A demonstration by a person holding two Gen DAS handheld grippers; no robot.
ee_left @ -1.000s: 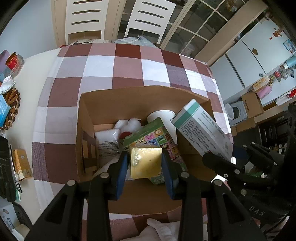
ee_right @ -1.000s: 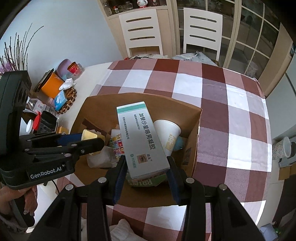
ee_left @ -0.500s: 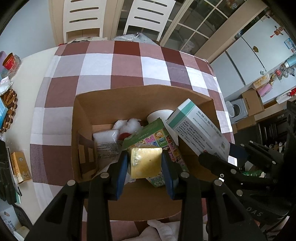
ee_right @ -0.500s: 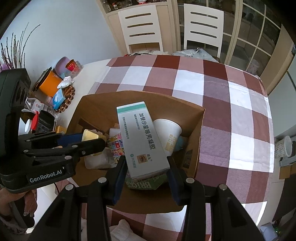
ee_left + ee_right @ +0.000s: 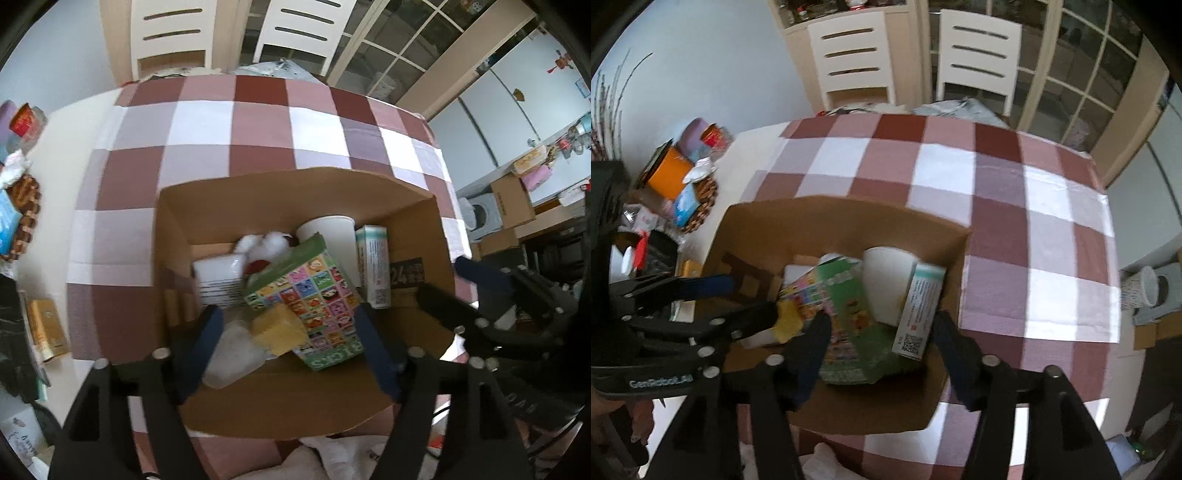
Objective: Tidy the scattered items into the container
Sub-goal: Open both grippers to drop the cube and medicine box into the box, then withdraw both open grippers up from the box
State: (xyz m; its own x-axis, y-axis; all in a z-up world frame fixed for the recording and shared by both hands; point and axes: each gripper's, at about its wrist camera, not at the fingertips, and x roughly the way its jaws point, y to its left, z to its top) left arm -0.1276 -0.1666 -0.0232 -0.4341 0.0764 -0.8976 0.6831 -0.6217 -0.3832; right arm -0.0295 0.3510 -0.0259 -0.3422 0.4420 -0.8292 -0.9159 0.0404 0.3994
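An open cardboard box (image 5: 295,188) stands on the checked cloth. Over its near side my left gripper (image 5: 287,320) has its jaws opening. A yellow sponge (image 5: 280,328) lies loose between them, touching neither pad, against a colourful picture carton (image 5: 310,291). My right gripper (image 5: 881,319) is also opening above the same cardboard box (image 5: 831,210). Between its jaws, free of them, a white-and-teal medicine box (image 5: 919,310) leans on a white paper cup (image 5: 890,277). Each view shows the other gripper at its side edge.
Two white chairs (image 5: 975,55) stand behind the table. A wicker basket (image 5: 22,210) and jars crowd the left edge, with a small yellow carton (image 5: 48,328) nearer me. A patterned mug (image 5: 1141,288) sits off to the right.
Both grippers have opened. The sponge dropped out of the left jaws into the box. The medicine box slid out of the right jaws and came to rest beside the cup.
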